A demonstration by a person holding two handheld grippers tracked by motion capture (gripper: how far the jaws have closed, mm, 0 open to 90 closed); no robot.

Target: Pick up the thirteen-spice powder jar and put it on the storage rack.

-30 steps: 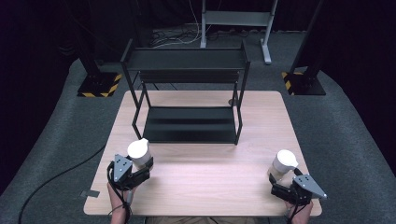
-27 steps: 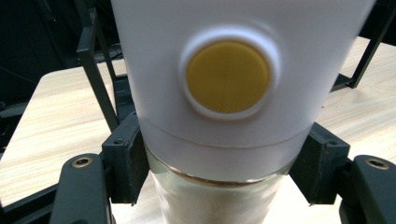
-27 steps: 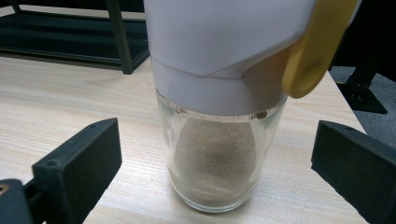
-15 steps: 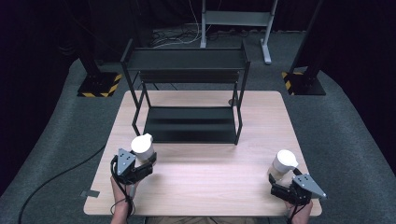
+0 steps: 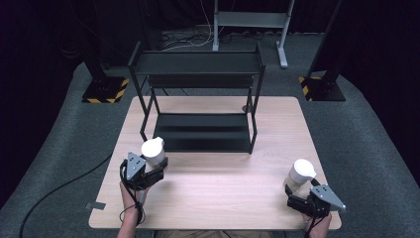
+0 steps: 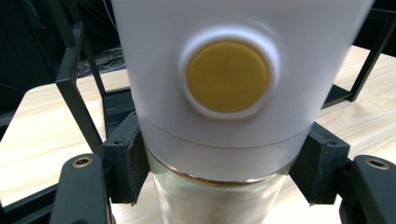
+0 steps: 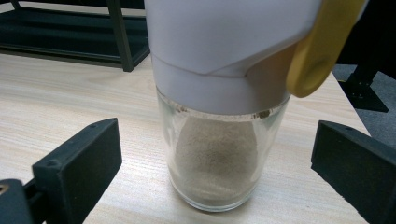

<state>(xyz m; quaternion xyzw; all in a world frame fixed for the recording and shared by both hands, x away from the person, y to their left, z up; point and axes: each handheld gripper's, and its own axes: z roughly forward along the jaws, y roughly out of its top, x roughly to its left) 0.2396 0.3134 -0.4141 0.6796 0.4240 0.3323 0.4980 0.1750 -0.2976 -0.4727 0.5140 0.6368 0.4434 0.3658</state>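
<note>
Two glass jars with white lids hold a pale powder. In the left gripper view the left jar (image 6: pixel 224 116) shows a round yellow button on its lid. My left gripper (image 6: pixel 223 170) is shut on it, pads pressed just below the lid. In the high view that jar (image 5: pixel 152 150) and the left gripper (image 5: pixel 153 162) are at the table's front left, near the rack. The right jar (image 7: pixel 219 154), with a yellow flap on its lid, stands on the table between the spread jaws of my right gripper (image 7: pixel 215 163), which is open and clear of the glass. From above, this jar (image 5: pixel 301 173) sits just ahead of the right gripper (image 5: pixel 298 191).
A black two-tier metal rack (image 5: pixel 198 131) stands across the back half of the wooden table (image 5: pixel 223 188), its lower shelf and top shelf (image 5: pixel 195 63) bare. Its front left leg (image 5: pixel 143 134) is close to the left jar. Dark floor and stands surround the table.
My left gripper has carried its jar a little away from the person, toward the rack's front left leg. The right gripper and its jar have stayed put.
</note>
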